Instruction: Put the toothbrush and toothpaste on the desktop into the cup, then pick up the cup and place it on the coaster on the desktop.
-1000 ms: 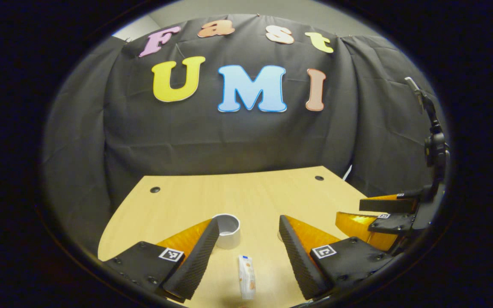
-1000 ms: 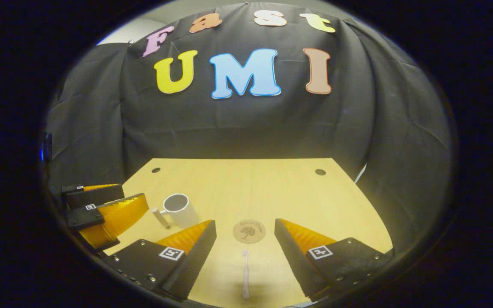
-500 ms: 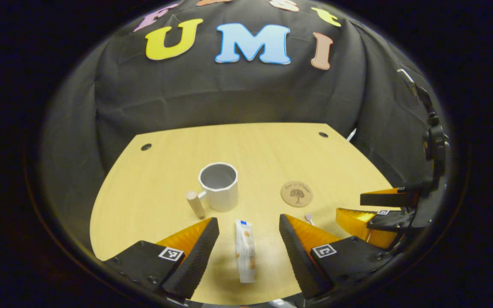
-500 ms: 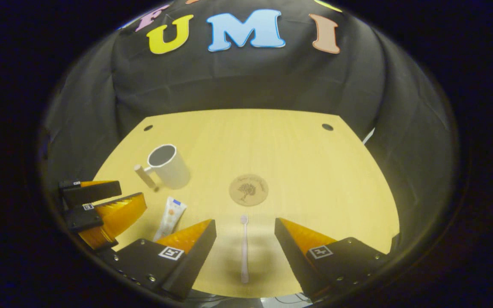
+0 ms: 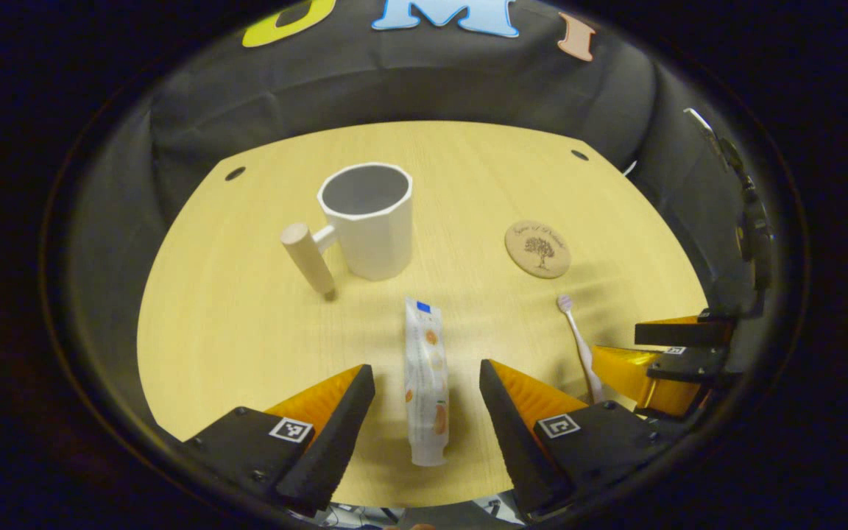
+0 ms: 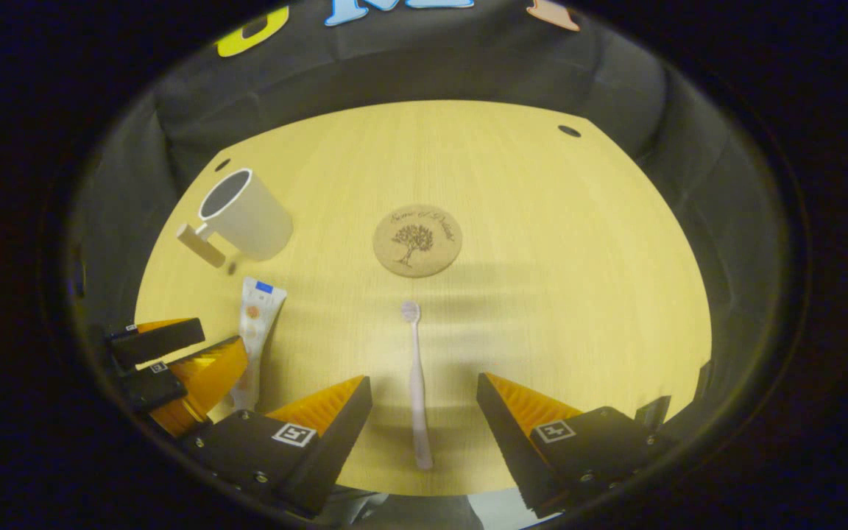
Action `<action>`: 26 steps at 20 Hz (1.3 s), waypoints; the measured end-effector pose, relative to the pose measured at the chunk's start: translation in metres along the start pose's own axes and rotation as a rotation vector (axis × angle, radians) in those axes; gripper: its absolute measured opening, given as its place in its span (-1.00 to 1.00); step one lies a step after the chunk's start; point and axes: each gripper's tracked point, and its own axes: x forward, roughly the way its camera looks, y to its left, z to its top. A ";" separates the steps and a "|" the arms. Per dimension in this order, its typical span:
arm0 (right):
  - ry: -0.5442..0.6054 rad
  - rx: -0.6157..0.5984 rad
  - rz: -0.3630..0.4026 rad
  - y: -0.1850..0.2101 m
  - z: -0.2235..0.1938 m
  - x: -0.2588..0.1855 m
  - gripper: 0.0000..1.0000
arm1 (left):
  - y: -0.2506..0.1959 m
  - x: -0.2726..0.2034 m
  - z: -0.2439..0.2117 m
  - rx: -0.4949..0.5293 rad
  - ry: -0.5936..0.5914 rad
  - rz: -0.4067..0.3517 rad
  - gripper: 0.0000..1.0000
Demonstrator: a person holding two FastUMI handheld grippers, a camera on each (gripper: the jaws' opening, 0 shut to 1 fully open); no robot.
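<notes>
A white toothpaste tube [image 5: 425,379] lies on the wooden desk, lengthwise between the fingers of my open left gripper [image 5: 424,401], which hovers above it. Beyond it stands a white cup [image 5: 368,219] with a wooden handle, empty. A round cork coaster [image 5: 537,249] lies to its right. A pale pink toothbrush [image 6: 417,379] lies on the desk, head pointing to the coaster [image 6: 417,240], between the fingers of my open right gripper [image 6: 424,408]. In the right gripper view the cup [image 6: 246,214] and the tube [image 6: 254,331] sit at the left, beside the left gripper [image 6: 174,361].
The desk [image 6: 542,294] is a light wooden top with two cable holes near its far corners [image 6: 569,131]. Black cloth walls close it in at the back and sides. A dark stand [image 5: 748,221] rises at the right edge of the left gripper view.
Both grippers have tilted down and come nearer the desk, so the cup, coaster, tube and toothbrush now sit higher and larger in view. Both stay open. Nothing on the desk moved.
</notes>
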 end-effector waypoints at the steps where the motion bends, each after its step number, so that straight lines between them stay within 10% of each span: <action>1: 0.015 -0.003 -0.008 -0.001 -0.001 0.004 0.84 | -0.001 0.003 -0.002 -0.001 0.019 0.002 0.93; 22: 0.341 -0.009 -0.061 -0.004 -0.022 0.039 0.82 | 0.008 0.043 -0.027 -0.078 0.248 0.084 0.84; 25: 0.340 0.010 -0.067 -0.008 -0.021 0.040 0.46 | 0.007 0.045 -0.027 -0.081 0.263 0.092 0.01; 26: 0.329 0.032 -0.070 -0.010 -0.019 0.038 -0.10 | 0.008 0.045 -0.026 -0.083 0.274 0.092 0.02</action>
